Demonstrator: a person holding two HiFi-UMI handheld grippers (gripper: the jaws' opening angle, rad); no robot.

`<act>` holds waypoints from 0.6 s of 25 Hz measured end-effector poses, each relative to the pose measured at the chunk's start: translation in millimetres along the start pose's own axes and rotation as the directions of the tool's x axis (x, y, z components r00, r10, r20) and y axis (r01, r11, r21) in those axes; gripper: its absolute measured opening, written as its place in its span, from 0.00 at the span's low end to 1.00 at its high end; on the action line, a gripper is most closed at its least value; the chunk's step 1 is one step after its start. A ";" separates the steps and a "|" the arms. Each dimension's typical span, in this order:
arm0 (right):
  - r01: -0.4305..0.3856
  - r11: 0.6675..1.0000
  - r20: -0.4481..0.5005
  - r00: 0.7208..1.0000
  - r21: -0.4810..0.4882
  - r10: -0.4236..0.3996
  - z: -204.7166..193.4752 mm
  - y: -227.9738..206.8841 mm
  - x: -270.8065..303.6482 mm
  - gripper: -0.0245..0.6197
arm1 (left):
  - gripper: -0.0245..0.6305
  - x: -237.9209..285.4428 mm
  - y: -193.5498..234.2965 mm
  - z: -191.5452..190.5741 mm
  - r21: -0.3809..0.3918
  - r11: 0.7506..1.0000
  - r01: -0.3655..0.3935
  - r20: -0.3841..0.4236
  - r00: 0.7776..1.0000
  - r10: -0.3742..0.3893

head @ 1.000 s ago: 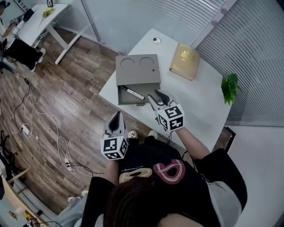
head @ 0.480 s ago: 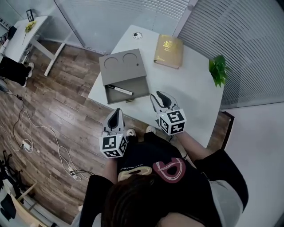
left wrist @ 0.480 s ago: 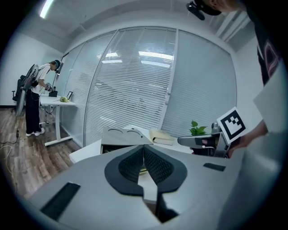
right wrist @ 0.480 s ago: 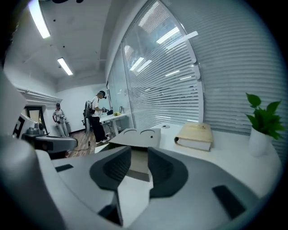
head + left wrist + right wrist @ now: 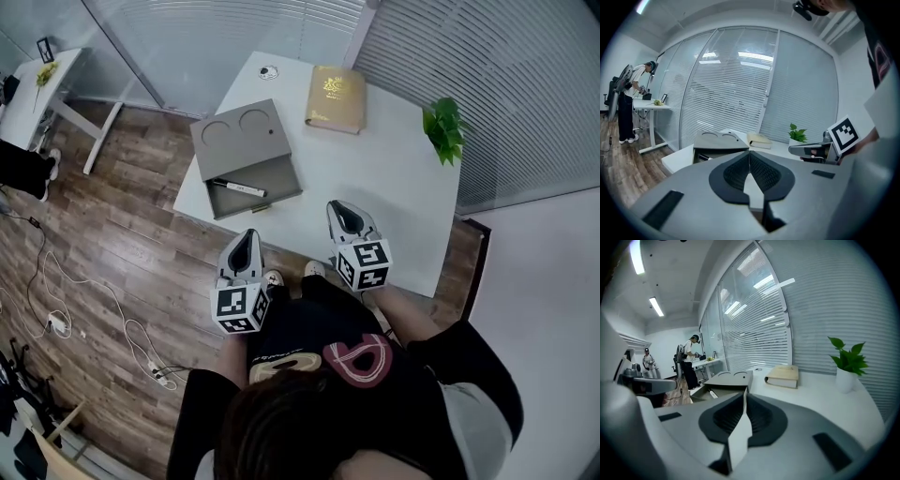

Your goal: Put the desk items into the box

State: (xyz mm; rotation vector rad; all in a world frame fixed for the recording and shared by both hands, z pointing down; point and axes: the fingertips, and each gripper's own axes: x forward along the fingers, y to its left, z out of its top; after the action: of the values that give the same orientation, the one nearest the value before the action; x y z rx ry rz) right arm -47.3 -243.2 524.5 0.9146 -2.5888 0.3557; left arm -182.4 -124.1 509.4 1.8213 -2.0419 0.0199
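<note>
Seen from above, a white desk (image 5: 375,187) stands against slatted blinds. On its left part sits a grey box (image 5: 239,131) with two round hollows in its top, and an open tray on the side nearer the person. A black and white marker (image 5: 236,187) lies inside that tray. A tan book (image 5: 336,97) lies flat beyond the box, a small potted plant (image 5: 442,129) stands at the far right edge, and a small round disc (image 5: 269,72) lies near the far corner.

The left gripper (image 5: 247,234) hangs over the wooden floor just off the desk's near edge. The right gripper (image 5: 343,208) hangs over the near edge of the desk, well apart from the box. Neither touches anything.

Only the gripper views show the jaws plainly. On the left, the ribbed pads meet at their tips with nothing between them. On the right, the jaws have just been closing and now stand together, also empty.

The gripper views also take in what the overhead view crops: the box from the side, low and flat, and people standing at another desk (image 5: 705,363) farther off.
</note>
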 end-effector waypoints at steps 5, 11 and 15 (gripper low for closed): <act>0.027 1.000 0.017 0.999 -0.014 -0.027 -2.0 -7.5 -12.0 0.06 | 0.07 2.8 -10.3 -2.9 0.005 1.000 0.022 -0.003 1.000 -0.022; 0.045 0.998 0.011 0.999 -0.041 -0.045 -7.7 -13.7 -21.0 0.05 | 0.07 3.9 -18.5 -4.0 0.012 0.999 0.031 -0.002 1.000 -0.031; 0.045 0.998 0.009 0.999 -0.054 -0.044 -9.0 -15.3 -24.0 0.05 | 0.07 2.9 -22.0 -5.7 0.012 1.000 0.029 -0.006 1.000 -0.029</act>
State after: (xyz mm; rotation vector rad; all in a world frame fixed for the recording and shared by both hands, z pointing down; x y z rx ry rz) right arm -17.9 -238.4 524.2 0.9547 -2.5678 0.2683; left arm -160.0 -128.6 510.1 1.8554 -2.0152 0.0290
